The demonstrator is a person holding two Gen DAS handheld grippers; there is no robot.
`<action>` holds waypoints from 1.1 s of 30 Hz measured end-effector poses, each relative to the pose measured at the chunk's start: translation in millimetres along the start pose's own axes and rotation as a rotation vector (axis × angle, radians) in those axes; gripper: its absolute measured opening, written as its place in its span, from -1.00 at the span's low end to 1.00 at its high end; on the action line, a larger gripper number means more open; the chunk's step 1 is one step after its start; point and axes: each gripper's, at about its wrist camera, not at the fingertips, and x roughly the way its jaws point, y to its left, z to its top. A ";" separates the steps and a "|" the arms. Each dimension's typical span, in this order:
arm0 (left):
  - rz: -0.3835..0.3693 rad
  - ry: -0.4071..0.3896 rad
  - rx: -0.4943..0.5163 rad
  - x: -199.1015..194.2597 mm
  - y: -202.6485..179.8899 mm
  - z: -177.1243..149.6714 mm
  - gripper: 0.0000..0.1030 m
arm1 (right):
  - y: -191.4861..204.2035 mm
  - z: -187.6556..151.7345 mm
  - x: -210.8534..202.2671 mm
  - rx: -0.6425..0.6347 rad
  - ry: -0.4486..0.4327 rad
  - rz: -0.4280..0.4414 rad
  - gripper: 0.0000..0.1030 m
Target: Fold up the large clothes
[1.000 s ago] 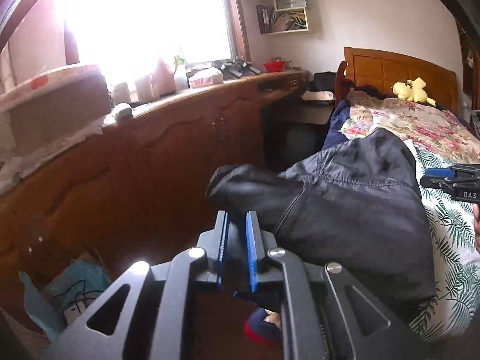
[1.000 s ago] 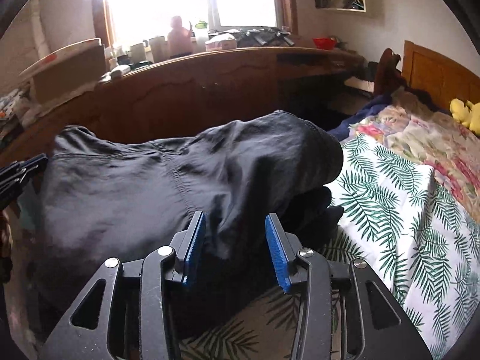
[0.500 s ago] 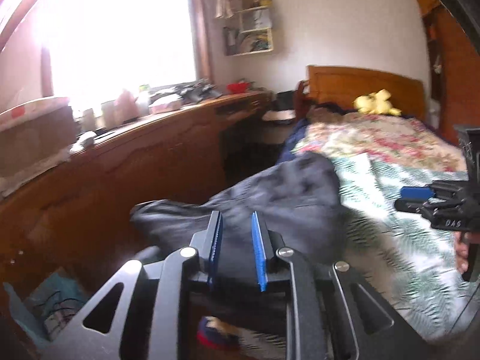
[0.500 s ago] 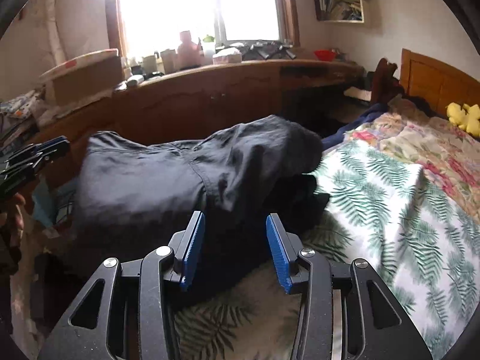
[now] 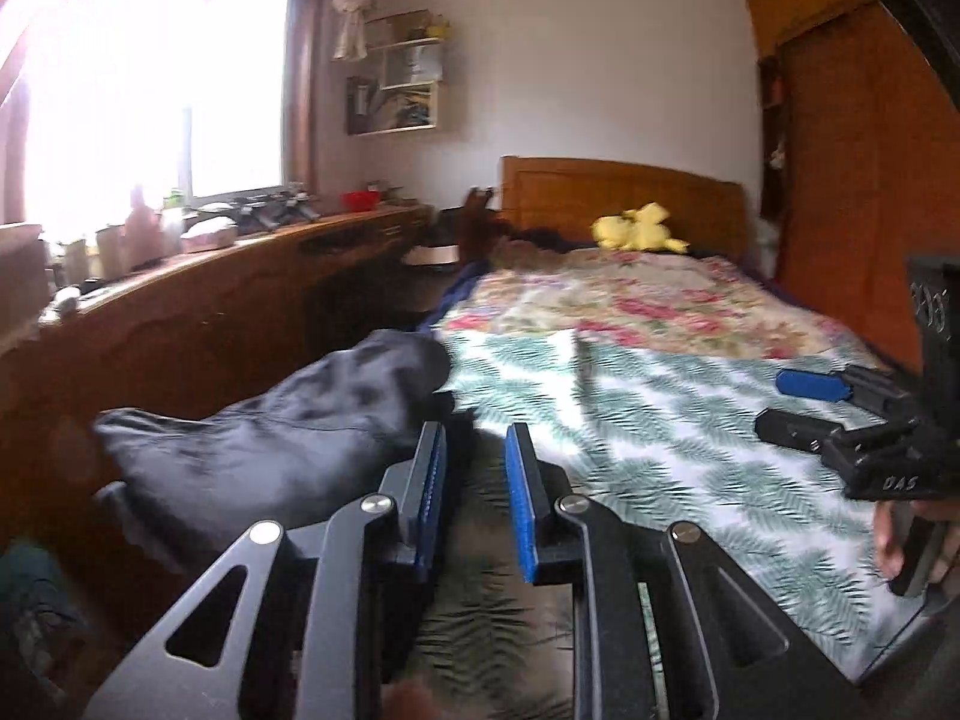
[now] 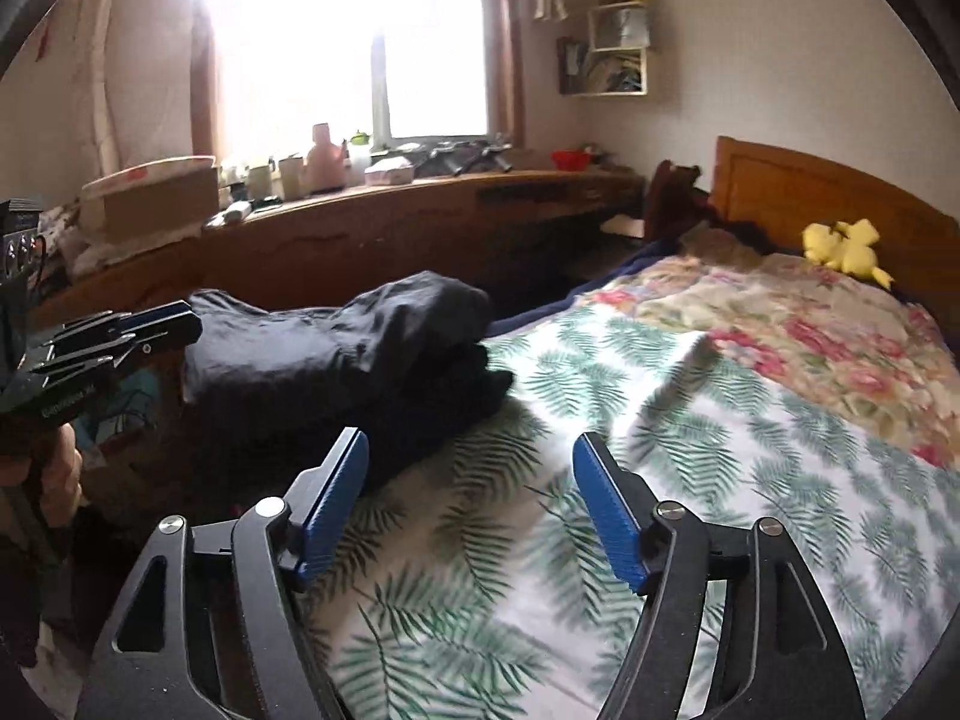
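From the left wrist, the left gripper (image 5: pixel 474 480) was seen narrowly parted and empty, the dark garment (image 5: pixel 288 438) now left bundled at the bed's (image 5: pixel 660 420) edge. From the right wrist, the right gripper (image 6: pixel 471 504) had just been opened wide, nothing between; the fold seemed finished.

— What was seen ahead of the fingers?
— A bed (image 6: pixel 750 372) was spread with a fern-print sheet (image 6: pixel 540 510) and, beyond it, a floral cover (image 6: pixel 780 312); a wooden headboard (image 6: pixel 828 192) was set against the white wall (image 6: pixel 750 60) farthest from the fingertips.

— And to the left of the fingers?
— A long wooden counter (image 6: pixel 420 228) was run beneath a window (image 6: pixel 360 42), by which the room was flooded with glare. Small shelves (image 6: pixel 618 54) were fixed high on the wall, and a tall wooden wardrobe (image 5: pixel 852 150) was stood far right.
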 end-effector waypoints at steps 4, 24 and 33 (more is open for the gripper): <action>-0.045 0.010 0.040 3.4 -29.0 -3.7 -0.62 | -15.4 -18.7 -30.5 0.016 -0.013 -0.044 0.48; -0.175 0.102 0.097 13.8 -198.1 -67.7 -0.59 | -97.1 -141.3 -160.2 0.215 -0.028 -0.325 0.62; -0.260 0.061 0.114 -18.3 -250.5 -45.1 -0.59 | -113.4 -154.2 -238.4 0.263 -0.075 -0.483 0.62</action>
